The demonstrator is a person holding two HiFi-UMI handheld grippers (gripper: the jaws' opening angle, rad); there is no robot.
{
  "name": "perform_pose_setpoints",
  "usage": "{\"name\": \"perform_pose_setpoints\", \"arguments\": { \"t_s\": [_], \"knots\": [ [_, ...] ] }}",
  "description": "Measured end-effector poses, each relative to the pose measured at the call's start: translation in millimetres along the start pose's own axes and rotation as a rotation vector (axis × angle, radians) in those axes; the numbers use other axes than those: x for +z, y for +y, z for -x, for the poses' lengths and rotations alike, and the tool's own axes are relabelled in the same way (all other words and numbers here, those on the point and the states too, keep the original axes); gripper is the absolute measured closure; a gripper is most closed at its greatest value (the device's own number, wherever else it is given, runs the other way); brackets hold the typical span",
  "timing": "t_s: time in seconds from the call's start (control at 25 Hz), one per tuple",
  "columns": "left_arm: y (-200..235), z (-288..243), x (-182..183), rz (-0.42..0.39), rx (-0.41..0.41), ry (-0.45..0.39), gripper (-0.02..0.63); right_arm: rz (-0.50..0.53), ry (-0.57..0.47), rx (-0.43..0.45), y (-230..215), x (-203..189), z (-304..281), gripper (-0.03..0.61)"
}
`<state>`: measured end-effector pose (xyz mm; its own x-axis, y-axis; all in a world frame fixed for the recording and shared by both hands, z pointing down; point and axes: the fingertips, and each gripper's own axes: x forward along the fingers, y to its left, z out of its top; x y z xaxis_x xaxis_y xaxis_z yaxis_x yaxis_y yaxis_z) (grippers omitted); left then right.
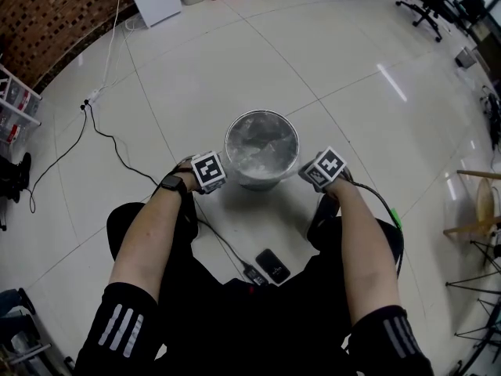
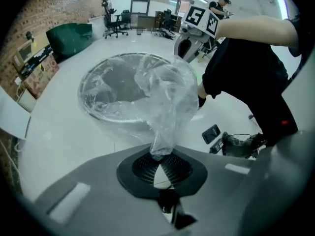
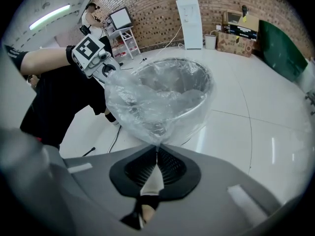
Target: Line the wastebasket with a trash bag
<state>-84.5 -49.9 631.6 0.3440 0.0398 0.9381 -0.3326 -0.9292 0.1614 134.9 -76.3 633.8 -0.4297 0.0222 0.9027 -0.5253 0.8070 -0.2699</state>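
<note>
Left gripper [image 2: 159,156] and right gripper [image 3: 156,151] both clamped tight on clear trash bag [image 2: 165,97] film; wastebasket [image 1: 262,181] between them.

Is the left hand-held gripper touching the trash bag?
Touching. The left gripper view shows the left hand-held gripper shut on a bunched fold of the trash bag.
</note>
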Motion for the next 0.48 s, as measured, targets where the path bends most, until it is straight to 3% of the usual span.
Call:
{"name": "perform_pose_setpoints", "arguments": {
  "t_s": [0.16, 0.48],
  "knots": [
    [-13, -5, -17, 0.017, -0.076, 0.064, 0.62, 0.024, 0.072, 0.037, 9, -13, -1, 0.569],
    [-8, -11, -22, -0.005, -0.054, 0.131, 0.62, 0.079, 0.17, -0.002, 2, -33, -6, 0.569]
  ]
}}
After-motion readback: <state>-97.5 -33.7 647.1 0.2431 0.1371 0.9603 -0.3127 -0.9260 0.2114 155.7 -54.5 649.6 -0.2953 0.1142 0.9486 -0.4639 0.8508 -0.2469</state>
